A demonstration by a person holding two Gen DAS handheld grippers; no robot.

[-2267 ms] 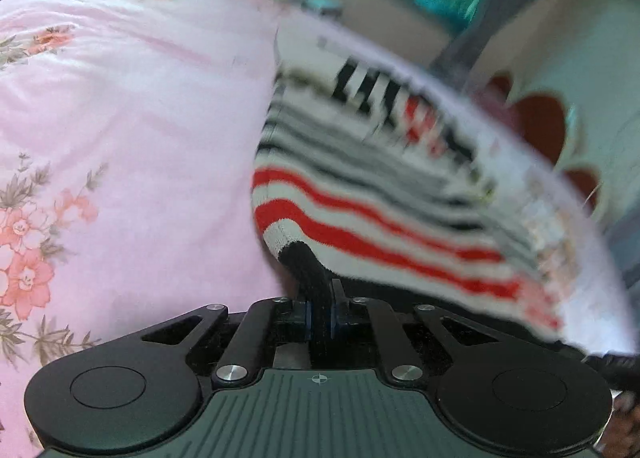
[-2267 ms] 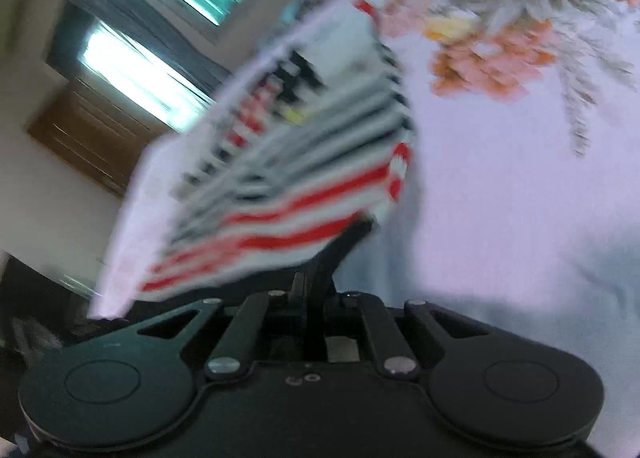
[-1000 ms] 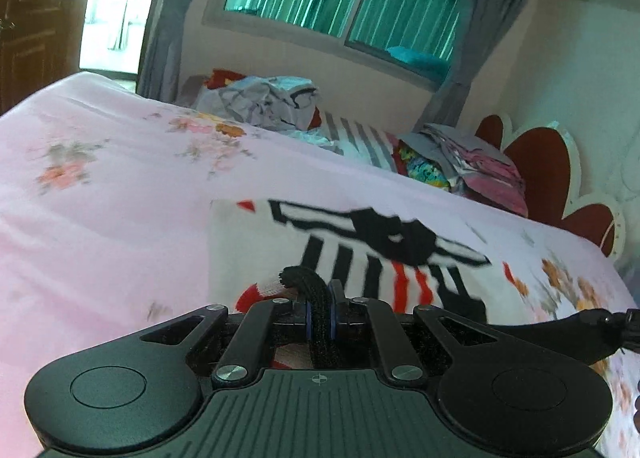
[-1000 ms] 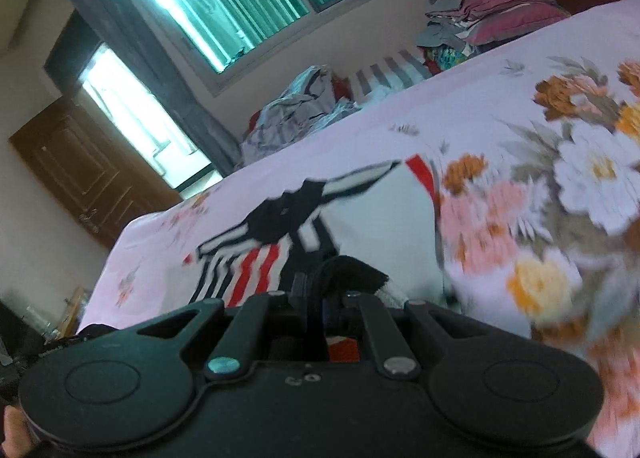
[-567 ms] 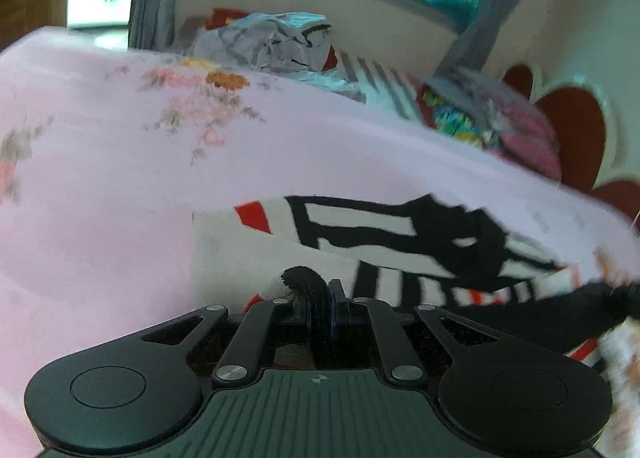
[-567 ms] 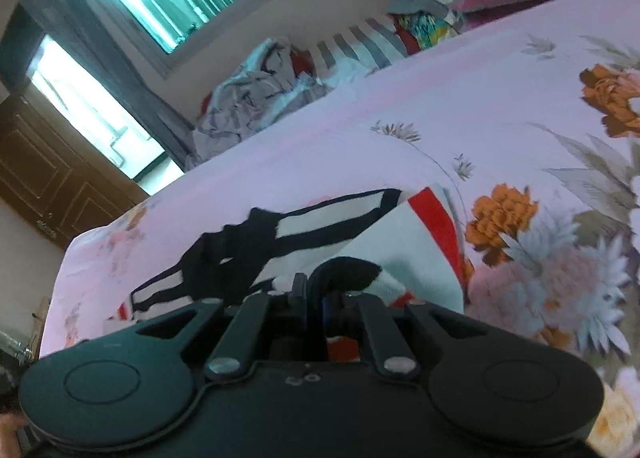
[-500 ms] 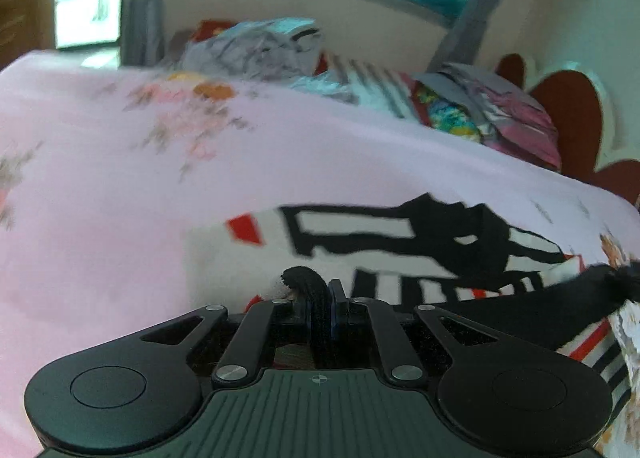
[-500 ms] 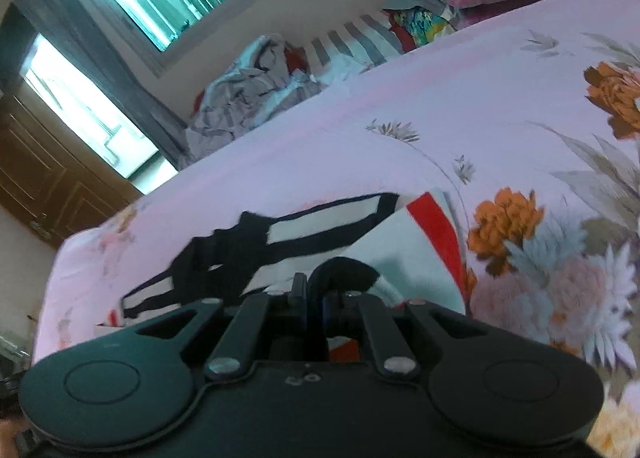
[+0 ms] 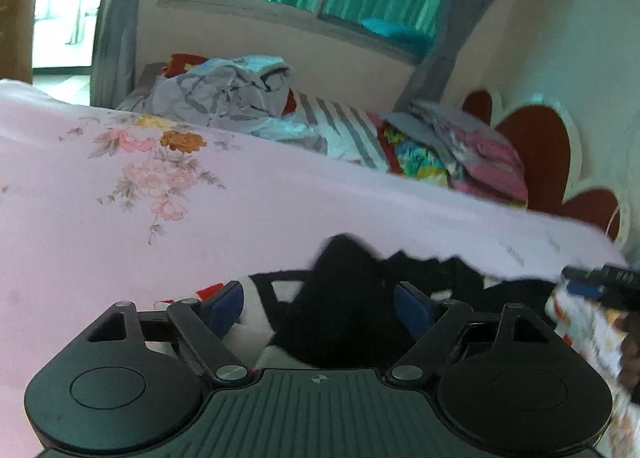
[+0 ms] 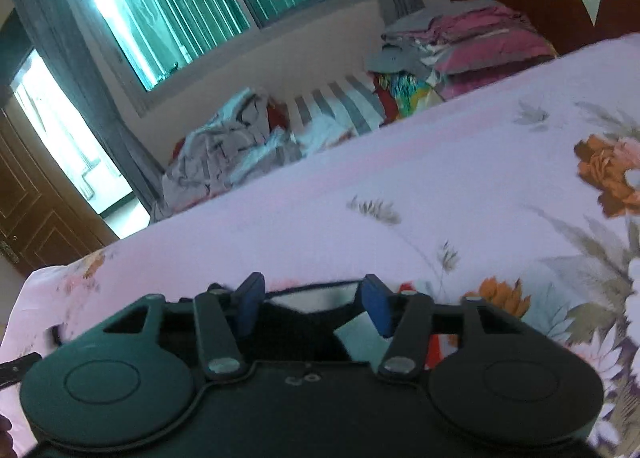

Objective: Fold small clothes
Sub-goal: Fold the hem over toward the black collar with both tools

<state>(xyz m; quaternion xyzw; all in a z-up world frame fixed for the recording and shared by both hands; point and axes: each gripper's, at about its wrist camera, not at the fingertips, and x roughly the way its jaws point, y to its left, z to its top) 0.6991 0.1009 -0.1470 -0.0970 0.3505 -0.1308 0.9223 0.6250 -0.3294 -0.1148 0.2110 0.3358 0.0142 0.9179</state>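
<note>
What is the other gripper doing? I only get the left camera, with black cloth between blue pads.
Observer: The right gripper is low over the pink bedsheet, its jaws opening.
Operator: Is anything between them?
Observer: Yes, the garment lies there, black edge and white cloth; the pads stand clear of it.
Operator: And to its right?
Observer: Big orange and white flowers printed on the sheet, far larger than those in your view.
</note>
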